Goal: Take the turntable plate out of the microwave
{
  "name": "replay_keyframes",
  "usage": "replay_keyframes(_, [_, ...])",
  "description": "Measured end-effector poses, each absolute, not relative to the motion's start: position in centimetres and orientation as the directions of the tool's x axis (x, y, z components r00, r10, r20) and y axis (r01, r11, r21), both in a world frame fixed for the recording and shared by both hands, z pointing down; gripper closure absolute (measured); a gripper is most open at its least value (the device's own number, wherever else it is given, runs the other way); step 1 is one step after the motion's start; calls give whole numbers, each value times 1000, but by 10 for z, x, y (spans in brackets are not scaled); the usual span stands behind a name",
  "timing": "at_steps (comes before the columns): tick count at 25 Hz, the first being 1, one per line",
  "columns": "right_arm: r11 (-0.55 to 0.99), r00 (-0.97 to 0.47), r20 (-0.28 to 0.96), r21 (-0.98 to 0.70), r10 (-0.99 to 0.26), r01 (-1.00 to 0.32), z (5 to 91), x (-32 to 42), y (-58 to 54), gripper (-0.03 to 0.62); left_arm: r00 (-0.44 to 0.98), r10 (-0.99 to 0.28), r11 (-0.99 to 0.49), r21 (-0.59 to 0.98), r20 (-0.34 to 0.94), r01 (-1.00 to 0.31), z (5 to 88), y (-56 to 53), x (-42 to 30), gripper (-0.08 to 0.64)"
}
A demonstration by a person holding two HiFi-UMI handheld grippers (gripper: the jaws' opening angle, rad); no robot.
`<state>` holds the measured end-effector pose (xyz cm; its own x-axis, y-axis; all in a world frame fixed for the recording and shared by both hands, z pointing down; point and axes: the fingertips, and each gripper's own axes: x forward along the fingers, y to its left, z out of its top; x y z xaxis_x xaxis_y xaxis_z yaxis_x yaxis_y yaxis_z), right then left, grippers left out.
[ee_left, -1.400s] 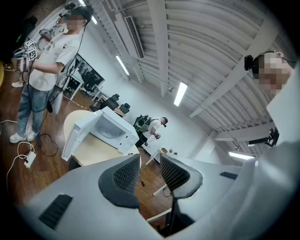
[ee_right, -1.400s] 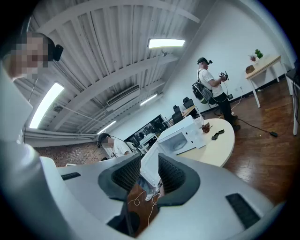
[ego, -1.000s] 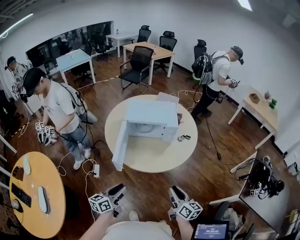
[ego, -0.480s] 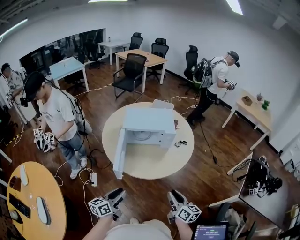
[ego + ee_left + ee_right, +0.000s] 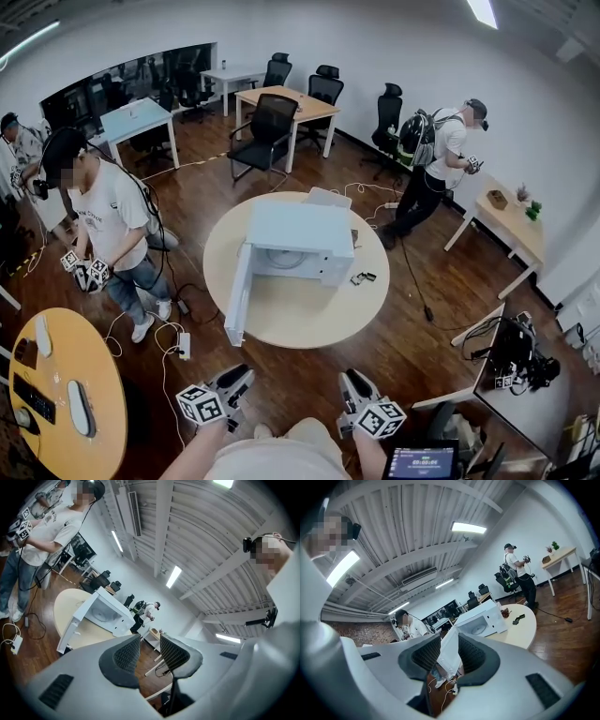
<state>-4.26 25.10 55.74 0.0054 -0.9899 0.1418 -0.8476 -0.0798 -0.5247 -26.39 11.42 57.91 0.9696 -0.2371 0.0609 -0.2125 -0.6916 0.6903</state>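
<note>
Plainly visible through the open front of the white microwave (image 5: pixel 300 239), the turntable plate (image 5: pixel 286 259) is a pale, round, shallow disc lying flat on the oven floor. It looks whitish like the cavity around it, and its rim shows only as a faint ring. The microwave sits on the round desk (image 5: pixel 309 323), back of centre toward the far edge. Its door (image 5: pixel 239 295) swings out as far as the desk's near-left edge. A couple of small dark things (image 5: pixel 361 277) lie on the desk near its right edge.

Both tools are held low on the near side, off the desk and well apart from the plate. The left gripper (image 5: pixel 234 382) has its fingers (image 5: pixel 127 654) standing fairly wide, with nothing between them but floor and distant furniture. The right gripper (image 5: pixel 354 384) has its fingers (image 5: pixel 474 656) set narrower but parted, and they grip nothing. Only the far-off microwave door shows through the gap. Neither pair touches the microwave or the desk.

A person in a white tee (image 5: pixel 108 220) stands off the desk's left side, and another with a backpack (image 5: pixel 436 155) stands beyond its far-right side.
</note>
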Motion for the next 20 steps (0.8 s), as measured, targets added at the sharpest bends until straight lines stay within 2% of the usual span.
replay_keyframes(9, [-35,-56,146,-555,-988,-831,564,1,244,483,950,-294,-647,708,109,-281,587,122,-231,425])
replay_keyframes(20, [52,-131,100,-566,-986,-823,537,86,244,483,919,-375,-646,676,124,-355,552,127,-156,425])
